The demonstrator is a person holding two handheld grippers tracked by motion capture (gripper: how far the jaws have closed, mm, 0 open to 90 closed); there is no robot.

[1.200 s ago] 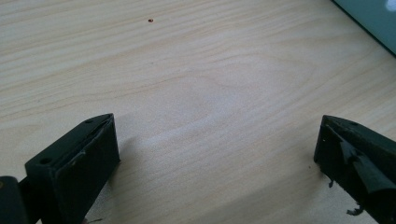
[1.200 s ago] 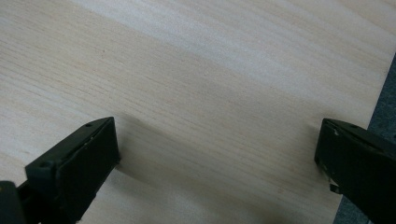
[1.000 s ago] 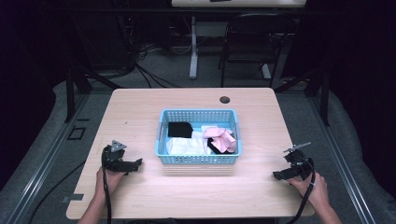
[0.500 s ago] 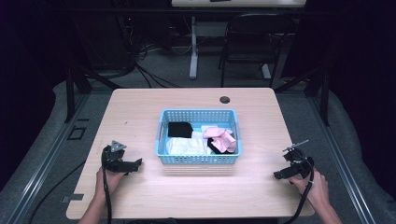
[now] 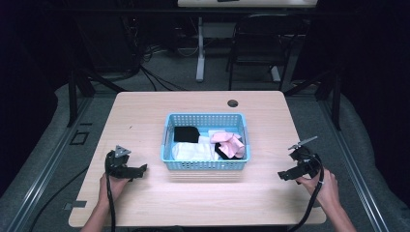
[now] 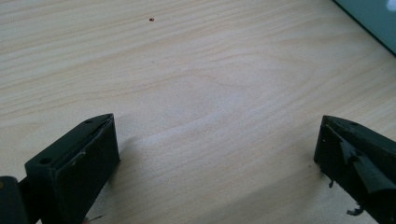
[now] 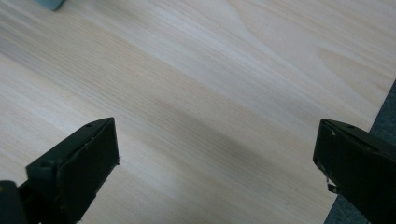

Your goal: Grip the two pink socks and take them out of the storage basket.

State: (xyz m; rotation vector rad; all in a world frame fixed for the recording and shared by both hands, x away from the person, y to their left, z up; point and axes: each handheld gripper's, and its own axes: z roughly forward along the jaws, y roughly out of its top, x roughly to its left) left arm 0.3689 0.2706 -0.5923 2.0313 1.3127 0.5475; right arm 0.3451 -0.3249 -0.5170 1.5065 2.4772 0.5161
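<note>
My left claw [image 5: 140,169] sat low over the tabletop [image 5: 145,121] near its left edge, jaws spread wide with nothing between them. In the left gripper view my left claw [image 6: 217,154] framed bare pale wood, and a sliver of the blue basket [image 6: 373,18] peeked in at the top right corner, well apart from the jaws.

My right claw [image 5: 282,175] hung near the right edge of the tabletop, toward the near corner, and it too was released, gripping nothing. In the right gripper view my right claw [image 7: 217,154] looked across plain wood grain, with the tabletop's edge falling away to dark floor [image 7: 385,116] at the right, and a small corner of the basket [image 7: 49,3] at the top left.

The basket [image 5: 205,165] stood in the middle of the tabletop, between my two claws and clear of both. Inside it lay a black cloth [image 5: 186,134] toward the far left, a white cloth [image 5: 193,151] along the near side, and a pink cloth [image 5: 228,142] at the right, with another dark piece [image 5: 221,152] tucked just beside the pink one. A small dark round fitting [image 5: 232,103] sat near the far edge of the tabletop, beyond the basket.
</note>
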